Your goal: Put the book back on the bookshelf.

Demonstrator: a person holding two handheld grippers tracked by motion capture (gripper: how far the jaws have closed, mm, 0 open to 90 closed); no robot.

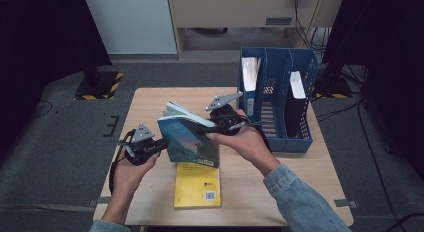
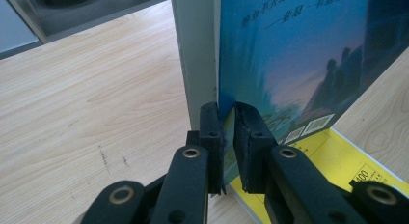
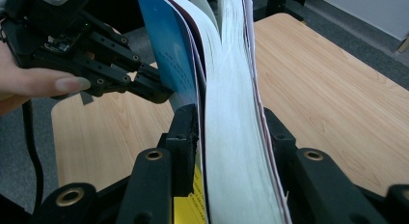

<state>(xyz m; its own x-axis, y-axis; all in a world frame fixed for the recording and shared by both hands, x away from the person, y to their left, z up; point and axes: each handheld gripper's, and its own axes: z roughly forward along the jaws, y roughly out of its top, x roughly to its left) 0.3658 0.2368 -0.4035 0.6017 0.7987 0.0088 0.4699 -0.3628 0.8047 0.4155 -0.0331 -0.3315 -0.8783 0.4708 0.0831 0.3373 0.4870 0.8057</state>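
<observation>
High view shows the blue book (image 1: 189, 137) held up in the middle of the frame, above the yellow book (image 1: 197, 184). Left gripper (image 1: 159, 144) fingers pinch its cover; right gripper (image 1: 216, 128) fingers clamp its pages. Keep both squeezes firm and move slowly.

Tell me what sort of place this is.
Probably a lab or office set up for recording: a small wooden table on grey carpet, a blue file rack holding books, loose cables on the floor and black stands around.
</observation>
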